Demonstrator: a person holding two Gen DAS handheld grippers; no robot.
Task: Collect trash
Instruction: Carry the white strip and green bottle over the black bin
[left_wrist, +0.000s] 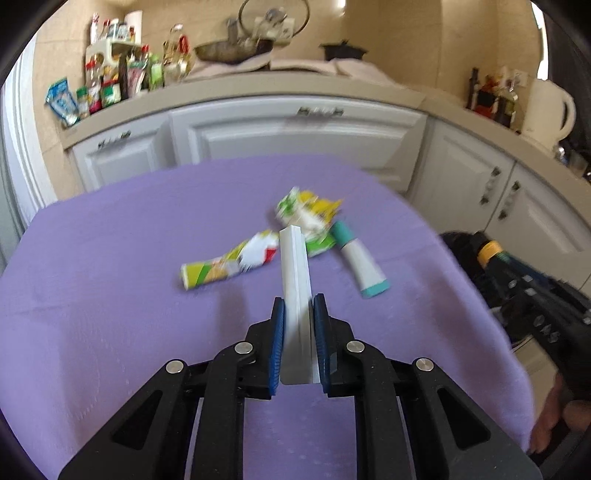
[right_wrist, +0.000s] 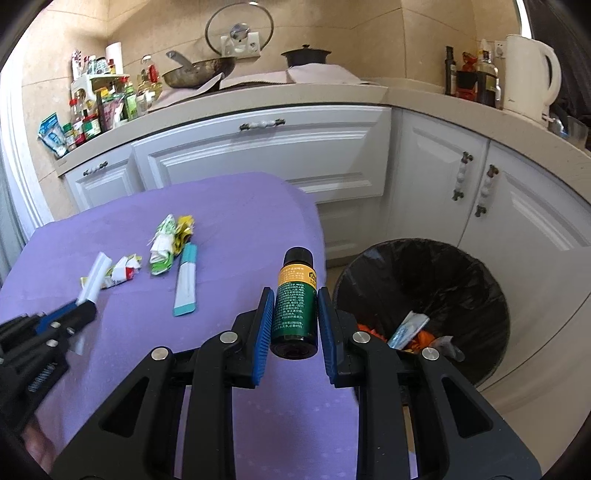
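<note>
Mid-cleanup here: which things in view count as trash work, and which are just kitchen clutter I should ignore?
Job:
- white strip, clamped in left gripper
- dark bottle, clamped in right gripper
- long wrapper, crumpled wrapper, teal-capped tube, on the purple cloth
- black-lined bin

Just lying about:
- kettle
- wok
- condiment bottles
</note>
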